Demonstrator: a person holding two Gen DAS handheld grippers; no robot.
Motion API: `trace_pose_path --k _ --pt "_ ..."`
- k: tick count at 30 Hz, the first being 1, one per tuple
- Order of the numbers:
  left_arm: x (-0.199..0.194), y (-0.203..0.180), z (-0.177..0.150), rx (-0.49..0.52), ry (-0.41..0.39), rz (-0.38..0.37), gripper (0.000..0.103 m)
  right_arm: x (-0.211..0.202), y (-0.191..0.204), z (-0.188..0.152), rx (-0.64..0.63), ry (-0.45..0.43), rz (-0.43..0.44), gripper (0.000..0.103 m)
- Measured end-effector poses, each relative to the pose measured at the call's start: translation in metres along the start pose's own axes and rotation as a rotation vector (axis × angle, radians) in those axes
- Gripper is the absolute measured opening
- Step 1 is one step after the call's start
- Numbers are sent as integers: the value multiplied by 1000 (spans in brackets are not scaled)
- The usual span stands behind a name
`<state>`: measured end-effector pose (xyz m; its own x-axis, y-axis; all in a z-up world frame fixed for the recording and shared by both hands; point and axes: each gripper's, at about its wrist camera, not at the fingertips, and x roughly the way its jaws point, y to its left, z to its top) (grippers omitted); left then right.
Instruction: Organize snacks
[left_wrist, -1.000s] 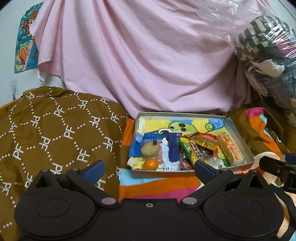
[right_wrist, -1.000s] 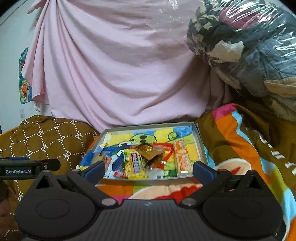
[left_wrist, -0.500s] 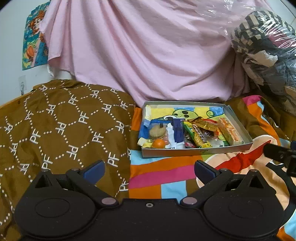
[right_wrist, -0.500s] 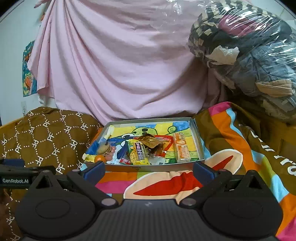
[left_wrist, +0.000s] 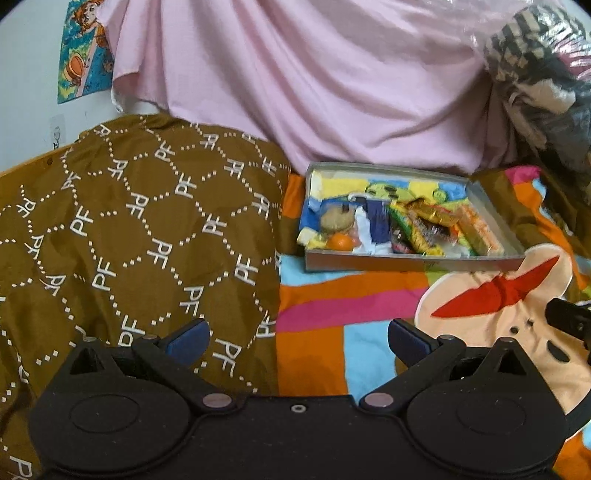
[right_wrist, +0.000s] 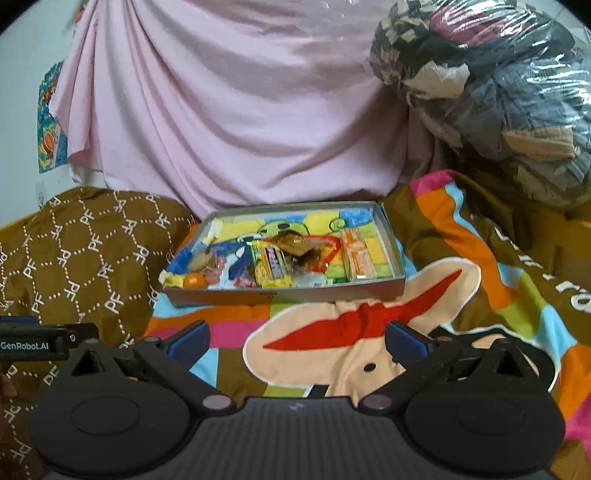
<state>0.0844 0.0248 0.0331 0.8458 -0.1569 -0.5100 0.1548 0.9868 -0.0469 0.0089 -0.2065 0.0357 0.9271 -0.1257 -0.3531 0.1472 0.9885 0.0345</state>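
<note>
Pink sheet hangs as a backdrop across the far side, with a cartoon poster on the wall at ten o'clock in the left wrist view. Below it a bed carries a brown quilt printed with white "PF" letters and a bright striped cartoon blanket. A clear plastic bag of folded clothes is piled at two o'clock in the right wrist view.

On the blanket, at twelve o'clock from the right gripper, sits a shallow grey tray with a cartoon lining. Inside lie the snacks: a small orange in the near left corner, a round biscuit just behind it, a yellow candy pack near the middle, a gold wrapper resting on top of the heap, and an orange wafer pack along the right wall.

Both grippers hang short of the tray, well apart from it. The left gripper has its blue-tipped fingers spread wide and empty; the right one's fingers are likewise wide with nothing between them.
</note>
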Motion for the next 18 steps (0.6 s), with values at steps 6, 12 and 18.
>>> trace_pose_path --k 6,12,18 --pt "13 0 -9 -8 34 19 102 7 2 -10 0 20 -7 103" --pt "30 -11 -22 28 52 7 102 14 2 -20 8 28 -27 103" --pt "32 -18 -28 49 43 -13 102 21 1 -30 18 50 -42 103"
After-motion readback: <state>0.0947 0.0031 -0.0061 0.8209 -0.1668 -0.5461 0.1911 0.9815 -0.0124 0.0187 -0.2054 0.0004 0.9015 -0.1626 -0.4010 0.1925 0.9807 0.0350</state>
